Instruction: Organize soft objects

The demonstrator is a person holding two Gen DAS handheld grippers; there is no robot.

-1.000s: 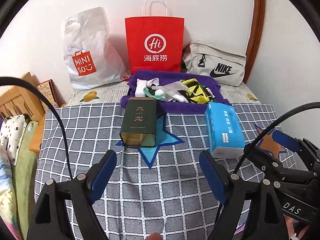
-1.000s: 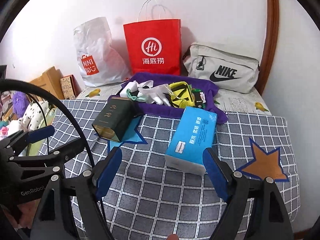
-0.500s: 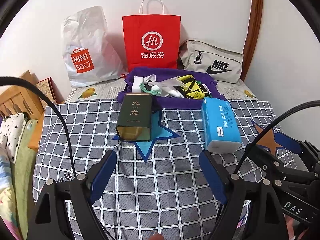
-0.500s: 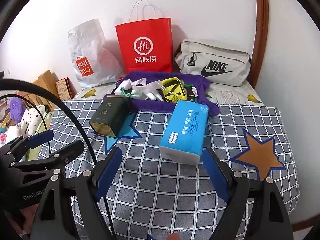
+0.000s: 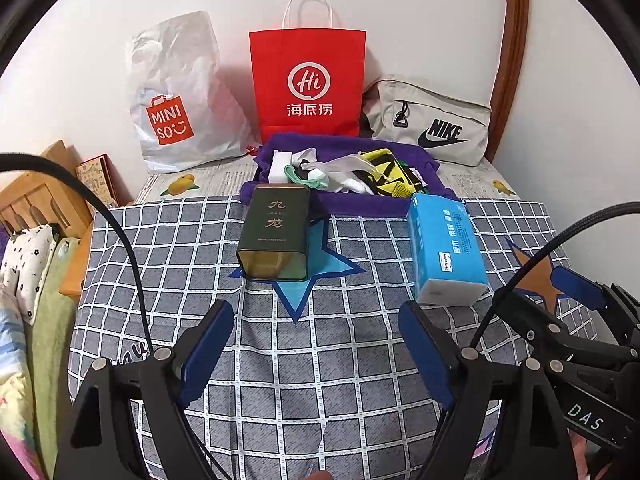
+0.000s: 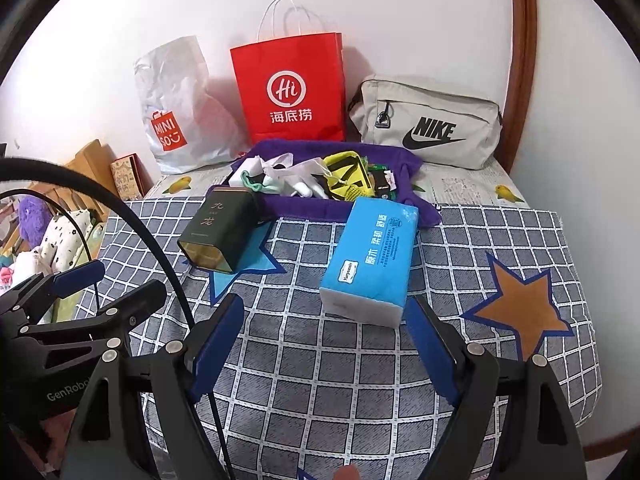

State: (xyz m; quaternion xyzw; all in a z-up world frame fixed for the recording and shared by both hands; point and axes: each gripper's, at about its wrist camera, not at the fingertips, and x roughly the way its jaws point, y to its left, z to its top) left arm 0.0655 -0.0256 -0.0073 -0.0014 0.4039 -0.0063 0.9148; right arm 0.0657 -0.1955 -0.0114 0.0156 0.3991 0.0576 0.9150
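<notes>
A blue tissue pack (image 5: 446,248) (image 6: 370,260) lies on the checked bedspread (image 5: 320,360), just ahead of my right gripper (image 6: 324,312). That gripper is open, with nothing between its blue pads. To the left lies a dark green tin (image 5: 276,232) (image 6: 218,232) on its side. My left gripper (image 5: 314,320) is open too, above bare cloth in front of the tin. Behind both, a purple cloth (image 5: 360,210) (image 6: 304,208) holds white gloves (image 5: 340,168), a yellow-black item (image 6: 348,178) and other small soft things. Each gripper shows at the edge of the other's view.
Against the wall stand a white Miniso bag (image 5: 180,96), a red paper bag (image 5: 308,84) and a grey Nike pouch (image 5: 432,128). A wooden bed frame (image 5: 36,196) and pillows lie at the left. The bedspread's right edge (image 6: 588,320) drops off.
The right wrist view has drifted a little, so the tissue pack and bags sit slightly further left. Both grippers have stayed open and nothing was taken hold of.
</notes>
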